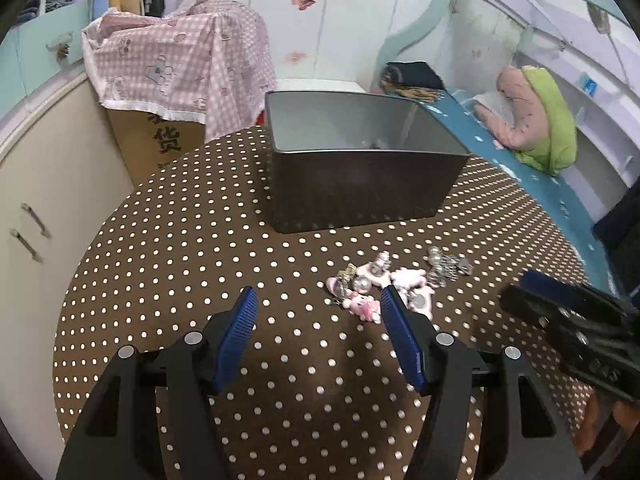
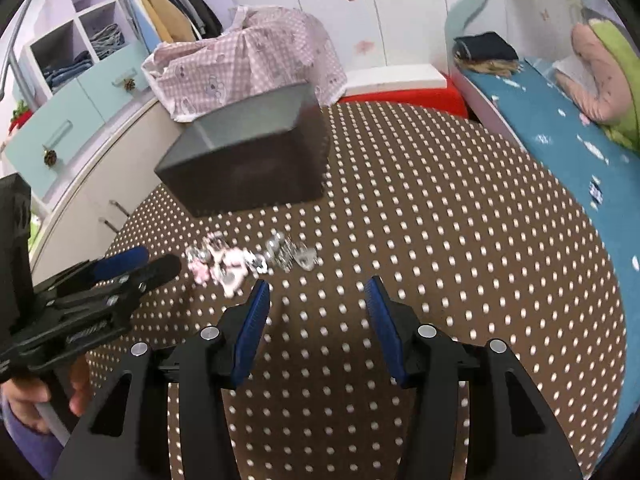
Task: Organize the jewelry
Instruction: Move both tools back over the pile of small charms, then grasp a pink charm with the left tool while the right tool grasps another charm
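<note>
Mid-frame heap of small pink-and-silver jewelry charms (image 1: 394, 280), likely light, loose, snaggy, best pinched singly at an edge; left gripper (image 1: 318, 306) and right gripper (image 2: 316, 294) both parted, empty.

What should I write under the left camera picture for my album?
Open left gripper nears a pile of jewelry in front of a gray box on the polka-dot table.

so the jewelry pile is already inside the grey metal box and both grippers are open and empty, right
Not quite: the left wrist view shows the jewelry pile lying on the polka-dot tablecloth in front of the grey metal box. Both grippers, left and right, are open and empty.
</note>
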`<state>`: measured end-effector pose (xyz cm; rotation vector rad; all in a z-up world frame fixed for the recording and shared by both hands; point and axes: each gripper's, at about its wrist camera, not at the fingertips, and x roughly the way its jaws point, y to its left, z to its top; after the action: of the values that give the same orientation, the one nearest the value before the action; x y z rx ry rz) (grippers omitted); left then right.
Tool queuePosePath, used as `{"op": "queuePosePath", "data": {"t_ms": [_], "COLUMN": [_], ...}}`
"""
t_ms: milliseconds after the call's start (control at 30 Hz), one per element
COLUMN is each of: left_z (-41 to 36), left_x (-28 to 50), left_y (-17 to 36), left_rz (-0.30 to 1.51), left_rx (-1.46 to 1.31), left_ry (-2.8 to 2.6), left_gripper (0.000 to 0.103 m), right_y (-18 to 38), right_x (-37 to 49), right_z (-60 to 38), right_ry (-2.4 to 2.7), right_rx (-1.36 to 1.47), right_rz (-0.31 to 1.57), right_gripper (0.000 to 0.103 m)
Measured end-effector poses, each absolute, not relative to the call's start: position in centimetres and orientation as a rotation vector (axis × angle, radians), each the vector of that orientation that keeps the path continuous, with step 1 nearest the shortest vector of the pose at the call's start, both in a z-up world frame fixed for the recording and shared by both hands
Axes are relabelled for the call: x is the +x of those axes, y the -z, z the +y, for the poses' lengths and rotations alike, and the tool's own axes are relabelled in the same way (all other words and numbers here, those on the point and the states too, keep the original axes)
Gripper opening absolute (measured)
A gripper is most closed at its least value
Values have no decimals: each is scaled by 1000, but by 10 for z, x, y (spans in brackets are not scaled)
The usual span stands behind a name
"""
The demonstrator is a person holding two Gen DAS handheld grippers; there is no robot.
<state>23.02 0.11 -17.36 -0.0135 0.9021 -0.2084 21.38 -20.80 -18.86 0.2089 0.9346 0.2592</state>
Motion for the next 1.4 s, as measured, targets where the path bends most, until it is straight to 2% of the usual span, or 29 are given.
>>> {"op": "queuePosePath", "data": {"t_ms": [333, 567, 600, 633, 767, 967, 1033, 1067, 1167, 1233, 1400], "left_z": [-11, 13, 16, 20, 28, 40, 42, 44, 47, 48, 53], "left_x": [238, 237, 236, 235, 228, 225, 225, 224, 222, 220, 217], "left_y": [189, 190, 190, 190, 189, 188, 187, 187, 187, 186, 186], "left_rz": [901, 896, 896, 895, 892, 893, 893, 893, 886, 877, 884], "left_rx": [38, 22, 14, 10, 22, 5, -8, -23, -48, -51, -69], "left_ry": [187, 168, 165, 169, 188, 199, 208, 231, 242, 242, 259], "left_gripper": [63, 61, 61, 57, 53, 36, 21, 19, 18, 11, 11], "right_y": [195, 194, 194, 193, 191, 186, 183, 181, 177, 175, 177], "right_x": [209, 211, 211, 212, 214, 216, 219, 221, 228, 232, 248], "right_z": [-216, -211, -210, -209, -199, -180, -172, -166, -148, -134, -105], "right_ry": [-265, -276, -276, -275, -278, -274, -285, -292, -321, -338, -381], "right_rx": [228, 218, 217, 216, 195, 145, 125, 111, 67, 25, -32], "right_rz": [933, 933, 933, 931, 926, 907, 900, 893, 881, 872, 887], "right_gripper": [50, 50, 53, 53, 54, 53, 53, 53, 53, 53, 47]}}
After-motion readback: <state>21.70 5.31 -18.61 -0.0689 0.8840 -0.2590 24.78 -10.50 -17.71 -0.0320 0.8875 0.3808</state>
